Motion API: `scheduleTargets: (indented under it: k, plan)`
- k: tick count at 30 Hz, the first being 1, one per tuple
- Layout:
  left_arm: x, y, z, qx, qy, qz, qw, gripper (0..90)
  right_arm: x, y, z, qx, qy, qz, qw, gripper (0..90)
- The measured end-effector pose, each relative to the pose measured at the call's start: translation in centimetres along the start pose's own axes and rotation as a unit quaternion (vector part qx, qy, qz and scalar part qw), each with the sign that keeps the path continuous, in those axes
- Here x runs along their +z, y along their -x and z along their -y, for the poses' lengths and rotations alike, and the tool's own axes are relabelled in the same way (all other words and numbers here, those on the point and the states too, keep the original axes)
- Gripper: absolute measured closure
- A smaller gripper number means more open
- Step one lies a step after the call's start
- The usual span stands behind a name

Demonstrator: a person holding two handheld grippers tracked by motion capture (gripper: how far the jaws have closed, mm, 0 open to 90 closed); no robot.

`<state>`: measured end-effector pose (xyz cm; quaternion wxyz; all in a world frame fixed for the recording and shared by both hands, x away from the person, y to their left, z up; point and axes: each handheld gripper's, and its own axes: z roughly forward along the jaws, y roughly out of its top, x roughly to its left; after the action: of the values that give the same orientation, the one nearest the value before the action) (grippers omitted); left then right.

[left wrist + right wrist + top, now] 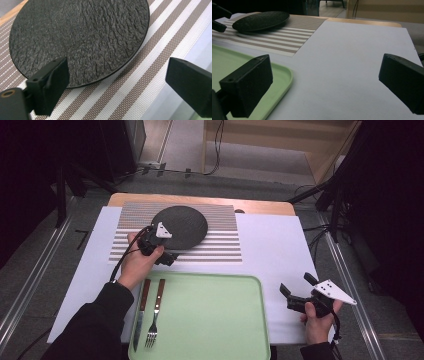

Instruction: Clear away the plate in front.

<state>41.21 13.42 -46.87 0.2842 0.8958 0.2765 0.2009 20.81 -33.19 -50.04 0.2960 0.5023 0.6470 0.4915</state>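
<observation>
A round black textured plate [182,225] [80,35] [262,20] lies on a brown-and-white striped placemat [220,245] [150,62] [287,37]. My left gripper [165,251] [117,75] is at the plate's near left edge and is open. One jaw hangs over the plate's rim and the other over the mat, with neither pressing on anything. My right gripper [298,285] [332,82] is open over the white sheet, right of a green tray [210,320] [279,75]. Along the tray's left side lie a knife [141,312] and a fork [156,312], both wooden-handled.
A white sheet [270,245] covers the wooden table under the mat and tray. The table's far edge lies just behind the placemat. Dark stands and cables are on the floor around the table.
</observation>
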Motion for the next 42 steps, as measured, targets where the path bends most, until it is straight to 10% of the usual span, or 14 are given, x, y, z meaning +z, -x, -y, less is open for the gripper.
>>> scheduleTargets:
  k: [12, 24, 29, 42]
  plan:
    - [1.3, 0.3, 0.4, 0.054, -0.033, -0.043, 0.9970, 17.3, 0.0, 0.0, 0.0, -0.001, 0.000, 0.001, 1.0000, 0.0]
    - [2.2, 0.8, -0.2, 0.034, -0.051, -0.033, 0.9976, 13.6, -0.1, 0.1, 0.1, 0.000, -0.001, 0.003, 1.0000, 0.0]
    - [2.3, 1.4, -0.2, 0.069, -0.047, -0.088, 0.9926, 24.8, -0.1, 0.1, 0.1, 0.001, -0.001, 0.003, 1.0000, 0.0]
    - [2.7, 2.7, -0.2, 0.181, -0.052, -0.126, 0.9740, 49.5, -0.1, 0.2, 0.1, 0.003, -0.001, 0.003, 1.0000, 0.0]
